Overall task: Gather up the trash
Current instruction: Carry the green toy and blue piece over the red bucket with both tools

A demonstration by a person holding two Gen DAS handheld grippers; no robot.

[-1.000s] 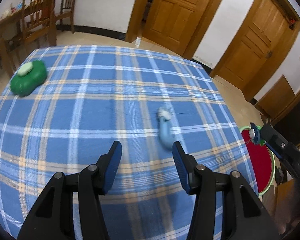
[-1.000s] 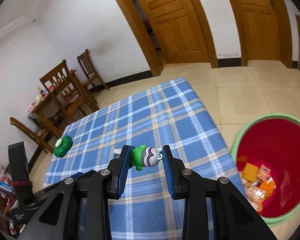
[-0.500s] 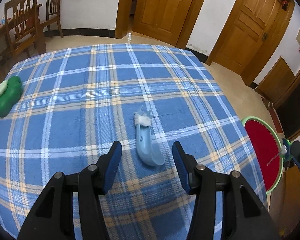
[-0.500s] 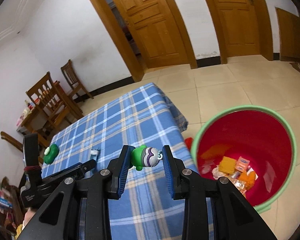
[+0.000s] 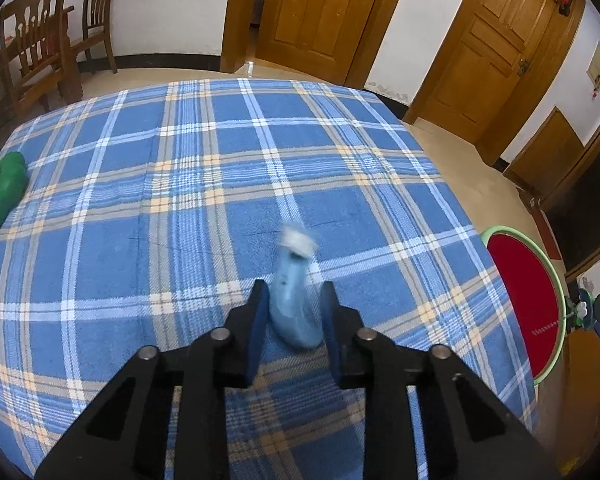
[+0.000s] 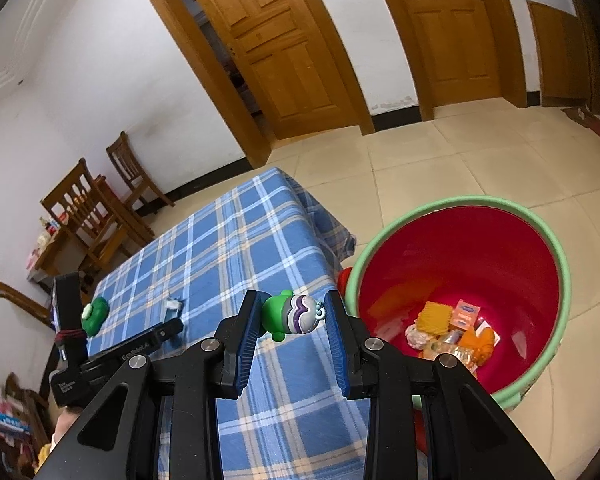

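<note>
In the left wrist view my left gripper [image 5: 294, 304] is shut on a light blue plastic scoop-like piece [image 5: 294, 304] with a white tuft at its far end, held just above the blue plaid tablecloth [image 5: 180, 200]. In the right wrist view my right gripper [image 6: 292, 316] is shut on a small green and purple toy figure [image 6: 290, 315], held over the table's right edge beside the red bin with a green rim [image 6: 556, 248]. The bin also shows in the left wrist view [image 5: 556, 280]. Several wrappers [image 6: 452, 328] lie in it.
A green toy with a white patch [image 5: 0, 192] lies at the table's left edge; it also shows in the right wrist view [image 6: 94, 314]. Wooden chairs [image 5: 40, 56] stand beyond the far left corner. Wooden doors [image 5: 312, 12] line the far wall. Tiled floor [image 6: 440, 168] surrounds the bin.
My left gripper has closed on the light blue piece and lifted it off the cloth. My right gripper has carried the toy figure rightwards, closer to the red bin.
</note>
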